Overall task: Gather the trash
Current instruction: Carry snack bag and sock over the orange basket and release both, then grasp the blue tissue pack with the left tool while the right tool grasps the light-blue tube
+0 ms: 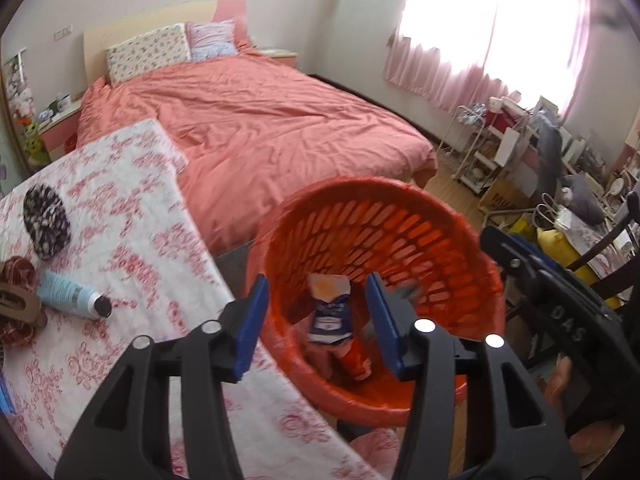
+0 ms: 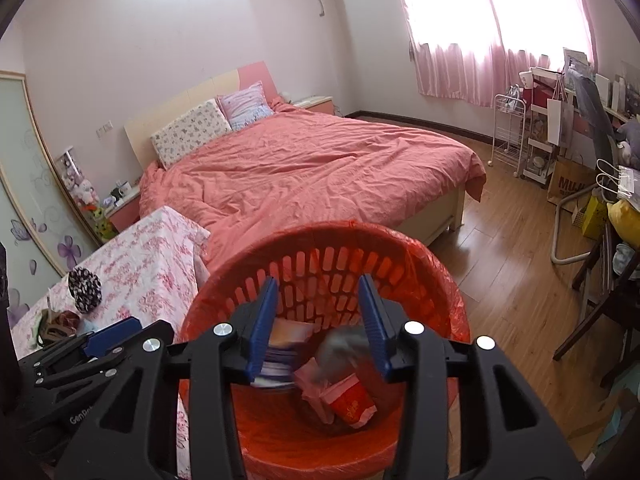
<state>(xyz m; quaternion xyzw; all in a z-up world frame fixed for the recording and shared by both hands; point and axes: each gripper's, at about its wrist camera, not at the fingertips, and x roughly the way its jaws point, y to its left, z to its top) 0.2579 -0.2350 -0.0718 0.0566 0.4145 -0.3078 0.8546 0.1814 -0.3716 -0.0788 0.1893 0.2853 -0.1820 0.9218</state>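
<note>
An orange slotted bin (image 1: 460,248) lined with an orange bag stands beside the floral-covered table (image 1: 132,248); it also shows in the right wrist view (image 2: 424,256). Inside lie a blue-and-orange snack packet (image 1: 330,312), a red paper cup (image 2: 352,402) and a blurred grey scrap (image 2: 340,354) in mid-fall. My left gripper (image 1: 316,320) is open and empty over the bin's near rim. My right gripper (image 2: 318,320) is open and empty above the bin. The right gripper's body (image 1: 560,300) shows in the left wrist view.
On the table lie a pale blue bottle (image 1: 72,294) with a black cap, a black-and-white pouch (image 1: 46,222) and brown items (image 1: 18,304). A bed with a salmon cover (image 2: 320,168) stands behind. Shelves, bags and a chair (image 2: 592,184) crowd the right side.
</note>
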